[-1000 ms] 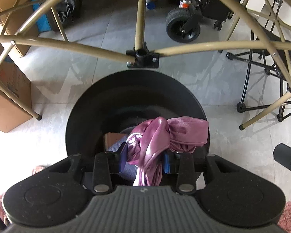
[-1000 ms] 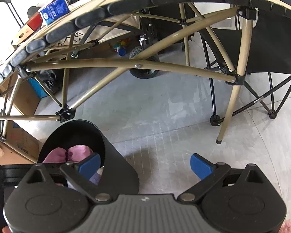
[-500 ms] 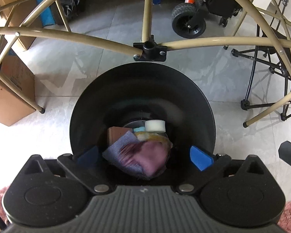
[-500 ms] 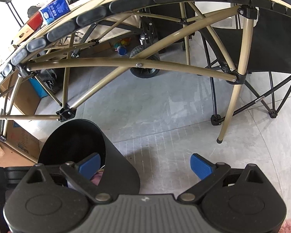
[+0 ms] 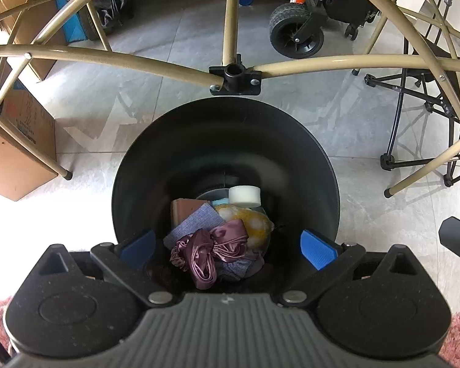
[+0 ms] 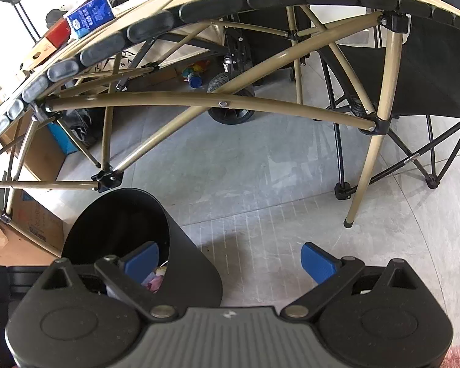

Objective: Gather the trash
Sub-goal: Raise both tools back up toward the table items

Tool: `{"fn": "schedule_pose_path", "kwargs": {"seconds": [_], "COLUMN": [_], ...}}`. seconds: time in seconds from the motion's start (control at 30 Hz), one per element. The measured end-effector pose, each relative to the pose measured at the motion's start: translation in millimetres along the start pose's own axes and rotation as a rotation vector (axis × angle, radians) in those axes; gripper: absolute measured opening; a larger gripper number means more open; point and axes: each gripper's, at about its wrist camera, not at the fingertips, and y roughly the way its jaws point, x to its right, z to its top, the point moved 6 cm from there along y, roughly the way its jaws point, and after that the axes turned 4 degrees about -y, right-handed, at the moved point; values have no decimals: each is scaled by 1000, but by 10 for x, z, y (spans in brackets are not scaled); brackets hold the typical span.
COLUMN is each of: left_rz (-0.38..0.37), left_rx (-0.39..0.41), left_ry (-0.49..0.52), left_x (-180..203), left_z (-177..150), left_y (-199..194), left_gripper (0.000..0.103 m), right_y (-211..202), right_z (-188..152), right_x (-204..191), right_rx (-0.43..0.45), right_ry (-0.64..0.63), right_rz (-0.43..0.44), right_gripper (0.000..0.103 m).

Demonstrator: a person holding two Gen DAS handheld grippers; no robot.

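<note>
1. Two pairs of tongs are yours here: your left tongs [image 5: 227, 245] hang over the mouth of the black trash bin [image 5: 174, 159], spread wide with nothing between the blue pads [image 5: 316, 248].
2. Your right tongs [image 6: 230, 260] are also spread wide and hold nothing; their left pad sits over the bin's rim, their right pad over bare floor tile [image 6: 260, 184].
3. You can see the purple satin scrunchie [image 5: 208, 251] lying loose inside the bin, on top of the pile and nearest your side.
4. Under and beyond it lie a lavender cloth [image 5: 196, 224], a yellow dotted item [image 5: 248, 220], a brown block [image 5: 184, 210] and a white round pad [image 5: 244, 195] at the far side.
5. Beyond the bin, the tan tube frame [image 5: 337, 61] of a folding worktop crosses the view, its black joint [image 5: 234, 79] just past the far rim.
6. To your left stands a cardboard box [image 5: 15, 159]; a black wheel [image 5: 296, 32] is far right.
</note>
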Motion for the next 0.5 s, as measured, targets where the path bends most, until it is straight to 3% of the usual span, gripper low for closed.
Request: {"fn": "schedule_pose_path", "kwargs": {"seconds": [0.27,0.5], "left_rz": [-20,-70], "left_rx": [25,108], "left_ry": [-8,-20], "left_x": [-17,-61], "left_z": [-6,-27], "left_y": [-173,-623], "left_gripper": [103,103], "right_y": [-62,-316], "right_z": [12,78], "right_x": [-26,-52], "right_rx": [18,84], "right_ry": [3,7], "right_rz": [4,20], "right_gripper": [99,100]}}
